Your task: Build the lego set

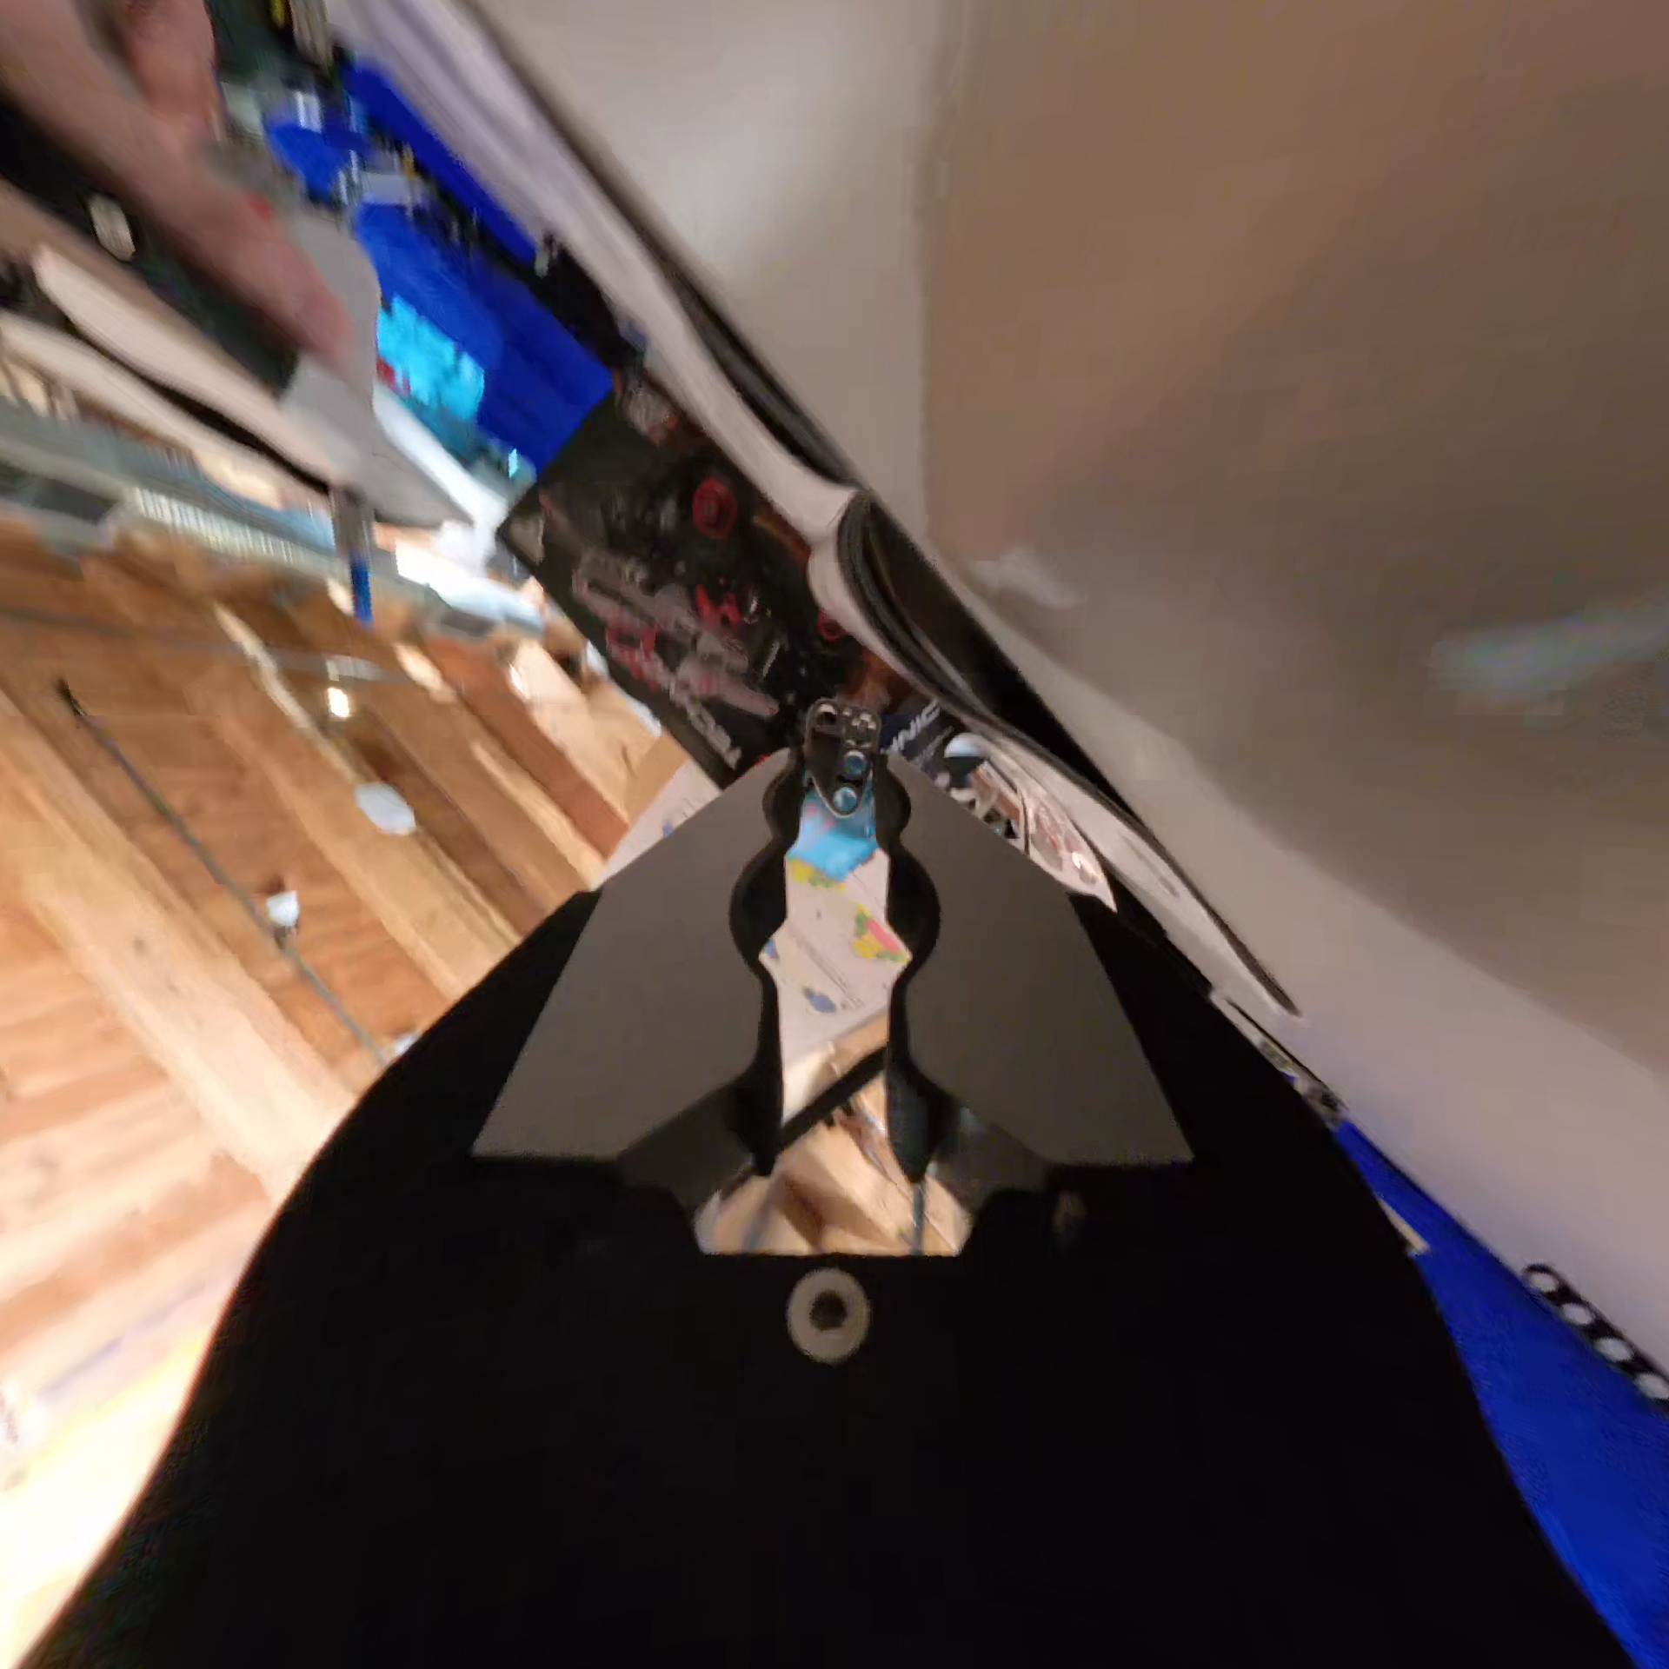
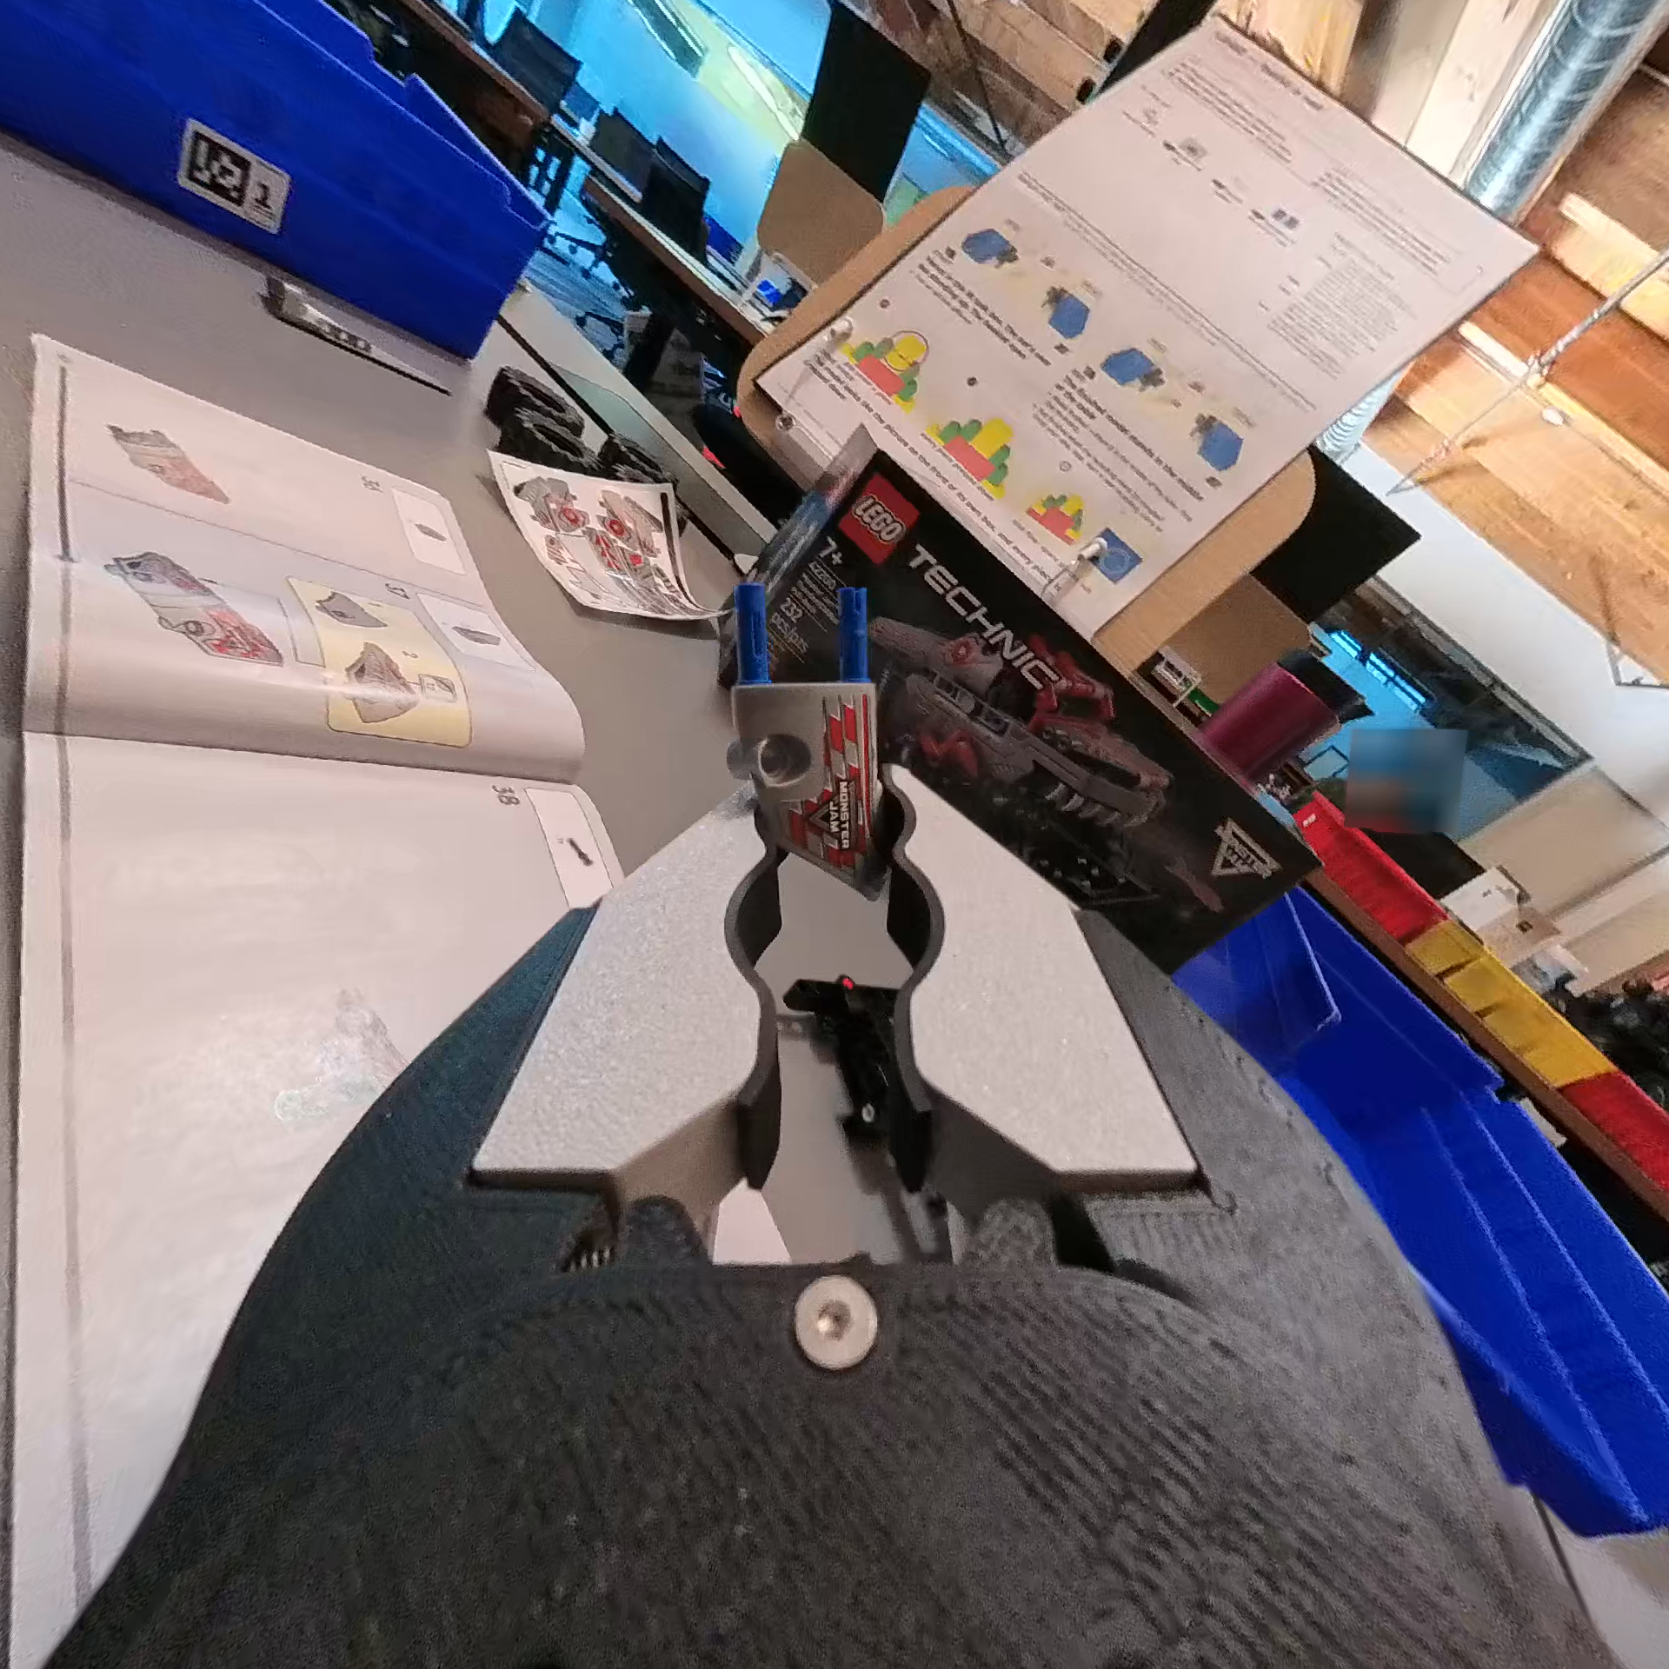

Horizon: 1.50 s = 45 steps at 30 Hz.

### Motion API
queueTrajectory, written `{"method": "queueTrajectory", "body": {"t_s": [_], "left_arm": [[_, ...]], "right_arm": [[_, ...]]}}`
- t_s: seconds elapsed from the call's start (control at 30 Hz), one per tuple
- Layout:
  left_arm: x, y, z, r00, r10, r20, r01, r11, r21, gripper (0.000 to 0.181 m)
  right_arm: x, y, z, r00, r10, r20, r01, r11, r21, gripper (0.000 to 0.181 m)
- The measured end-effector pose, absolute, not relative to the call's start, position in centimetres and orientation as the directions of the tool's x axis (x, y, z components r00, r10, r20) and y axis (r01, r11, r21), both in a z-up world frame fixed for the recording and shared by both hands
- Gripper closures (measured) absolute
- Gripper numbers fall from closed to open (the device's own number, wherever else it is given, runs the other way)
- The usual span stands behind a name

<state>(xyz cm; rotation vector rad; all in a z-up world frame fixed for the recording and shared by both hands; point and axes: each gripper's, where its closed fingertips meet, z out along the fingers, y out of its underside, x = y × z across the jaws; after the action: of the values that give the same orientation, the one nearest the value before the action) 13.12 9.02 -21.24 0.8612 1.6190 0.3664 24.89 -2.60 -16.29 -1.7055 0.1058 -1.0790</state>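
Observation:
In the left wrist view, which is tilted and blurred, my left gripper [image 1: 838,777] is shut on a small black lego piece [image 1: 842,750] with blue pins, held in the air. In the right wrist view my right gripper [image 2: 826,826] is shut on a grey lego panel [image 2: 817,777] with a red and white sticker and two blue pins [image 2: 851,637] sticking up. It is held above the grey table [image 2: 650,722]. A black lego assembly [image 2: 853,1048] lies on the table under the right gripper.
An open instruction booklet [image 2: 253,686] lies left, a sticker sheet [image 2: 605,542] and black tyres [image 2: 533,406] beyond it. The set's black box [image 2: 1039,722] stands ahead, under a propped instruction sheet [image 2: 1147,307]. Blue bins sit at far left [image 2: 271,153] and right [image 2: 1445,1174]. Tip to tip, the grippers are about 20 cm apart.

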Motion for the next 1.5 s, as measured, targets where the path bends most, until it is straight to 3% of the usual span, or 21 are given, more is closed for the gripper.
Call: {"method": "queueTrajectory", "body": {"t_s": [0.07,0.23,0.3,0.37,0.43,0.5,0.6,0.87,1.3,1.4,1.5], "left_arm": [[12.3,9.2,-22.4,-0.078,0.717,-0.693,0.417,0.655,0.631,0.16],[10.2,9.7,-23.2,-0.375,0.494,-0.784,0.466,0.832,0.3,0.155],[9.4,9.3,-22.6,-0.515,0.289,-0.807,0.41,0.91,0.064,0.155],[8.6,8.8,-22.4,-0.696,-0.02,-0.718,0.231,0.94,-0.251,0.154],[7.5,7.8,-22.6,-0.813,-0.301,-0.499,-0.004,0.859,-0.513,0.154],[5.9,5.9,-22.7,-0.857,-0.462,-0.228,-0.201,0.708,-0.677,0.153],[5.3,4.9,-23.5,-0.833,-0.552,-0.05,-0.356,0.602,-0.715,0.151],[5.9,4.2,-25.0,-0.817,-0.575,-0.049,-0.379,0.598,-0.707,0.156],[9.4,6.1,-24.2,-0.742,-0.655,-0.145,-0.343,0.556,-0.757,0.163],[9.7,5.8,-21.5,-0.74,-0.67,-0.059,-0.317,0.426,-0.847,0.163],[9.3,4.7,-17.6,-0.77,-0.615,0.168,-0.344,0.179,-0.922,0.163]], "right_arm": [[24.6,-2.1,-16.4,0.601,-0.524,0.603,0.426,-0.428,-0.797,0.167],[24.6,-1.9,-16.4,0.61,-0.516,0.602,0.429,-0.424,-0.798,0.167],[24.6,-1.8,-16.3,0.627,-0.521,0.579,0.421,-0.399,-0.815,0.167],[24.6,-1.8,-16.3,0.643,-0.522,0.561,0.415,-0.378,-0.827,0.167],[24.6,-1.7,-16.3,0.651,-0.516,0.557,0.416,-0.371,-0.83,0.167],[24.6,-1.6,-16.3,0.661,-0.513,0.548,0.413,-0.362,-0.836,0.167],[24.2,-1.2,-16.1,0.676,-0.504,0.538,0.417,-0.34,-0.843,0.167],[21.9,-0.4,-14.1,0.787,-0.468,0.404,0.407,-0.099,-0.908,0.167],[18.5,1.7,-14.0,0.793,-0.3,0.53,0.545,-0.037,-0.838,0.166],[17.5,2.6,-14.3,0.745,-0.279,0.605,0.614,-0.064,-0.786,0.166],[16.7,3.5,-14.1,0.67,-0.284,0.686,0.693,-0.091,-0.715,0.166]]}}
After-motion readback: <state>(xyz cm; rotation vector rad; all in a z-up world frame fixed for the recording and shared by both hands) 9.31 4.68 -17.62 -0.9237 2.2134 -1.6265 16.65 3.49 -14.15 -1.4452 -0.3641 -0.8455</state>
